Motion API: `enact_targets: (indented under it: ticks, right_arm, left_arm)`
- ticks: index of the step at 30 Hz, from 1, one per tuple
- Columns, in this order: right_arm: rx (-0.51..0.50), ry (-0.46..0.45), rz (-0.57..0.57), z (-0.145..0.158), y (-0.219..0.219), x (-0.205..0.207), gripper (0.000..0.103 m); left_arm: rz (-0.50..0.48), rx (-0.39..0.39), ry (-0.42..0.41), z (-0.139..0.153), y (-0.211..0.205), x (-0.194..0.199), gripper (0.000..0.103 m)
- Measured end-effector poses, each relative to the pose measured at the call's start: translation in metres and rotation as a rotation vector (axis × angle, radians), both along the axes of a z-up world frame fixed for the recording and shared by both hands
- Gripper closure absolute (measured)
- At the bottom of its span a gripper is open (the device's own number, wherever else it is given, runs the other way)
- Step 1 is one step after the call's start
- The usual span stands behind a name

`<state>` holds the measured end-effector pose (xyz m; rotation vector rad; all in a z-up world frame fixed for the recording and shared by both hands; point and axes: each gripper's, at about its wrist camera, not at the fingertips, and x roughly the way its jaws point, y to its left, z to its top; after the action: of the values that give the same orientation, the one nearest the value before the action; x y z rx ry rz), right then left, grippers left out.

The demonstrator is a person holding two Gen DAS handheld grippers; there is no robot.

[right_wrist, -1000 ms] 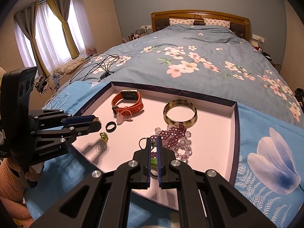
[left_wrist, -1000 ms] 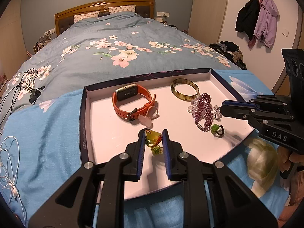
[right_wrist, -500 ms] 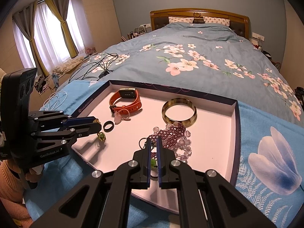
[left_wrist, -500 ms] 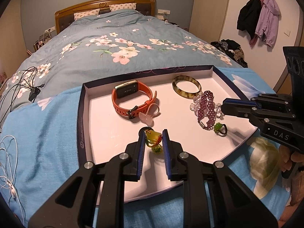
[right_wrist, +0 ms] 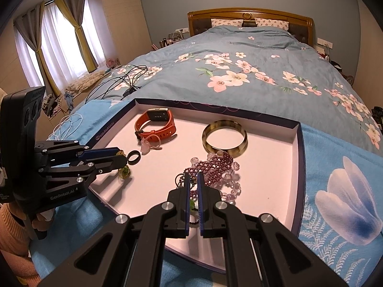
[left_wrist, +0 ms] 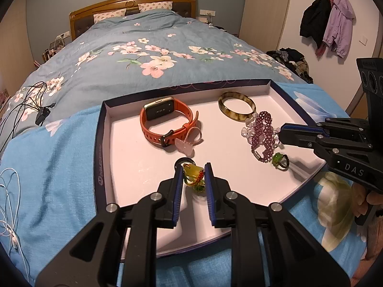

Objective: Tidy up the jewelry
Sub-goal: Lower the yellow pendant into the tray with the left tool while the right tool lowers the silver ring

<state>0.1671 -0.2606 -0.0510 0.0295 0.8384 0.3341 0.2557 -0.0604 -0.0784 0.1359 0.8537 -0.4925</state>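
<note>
A shallow box tray (left_wrist: pixel 105 143) (right_wrist: pixel 296 157) with a pale pink floor lies on the bed. In it are an orange smartwatch (left_wrist: pixel 165 119) (right_wrist: pixel 155 124), a pink bead ring with a butterfly charm (left_wrist: pixel 189 141), a brown bangle (left_wrist: pixel 237 107) (right_wrist: pixel 225 138), a purple bead bracelet (left_wrist: pixel 262 134) (right_wrist: pixel 215 167), a green-stone ring (left_wrist: pixel 278 160) and a black ring (right_wrist: pixel 134 154). My left gripper (left_wrist: pixel 193 174) (right_wrist: pixel 121 156) is shut on a yellow-green charm (left_wrist: pixel 192 173) above the tray. My right gripper (right_wrist: pixel 194 179) (left_wrist: pixel 281 134) is nearly shut over the green-stone ring, beside the bracelet.
The tray rests on a light blue flowered cloth (right_wrist: pixel 340 191) over a floral duvet (left_wrist: pixel 155 55). Black cables (left_wrist: pixel 31 105) and white cables (left_wrist: pixel 9 198) lie left of the tray. Coats (left_wrist: pixel 328 21) hang on the right wall.
Both grippers have lifted and drawn back slightly. The green-stone ring stays on the tray floor. The left gripper still holds the charm.
</note>
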Motion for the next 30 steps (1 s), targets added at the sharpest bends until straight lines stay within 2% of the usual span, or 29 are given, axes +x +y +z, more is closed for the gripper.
enact_targets:
  ticks: [30]
  right_arm:
    - [-0.008, 0.034, -0.020, -0.0100, 0.0021, 0.0088, 0.099]
  left_arm:
    - [0.023, 0.023, 0.003, -0.0084, -0.0014, 0.0072, 0.085]
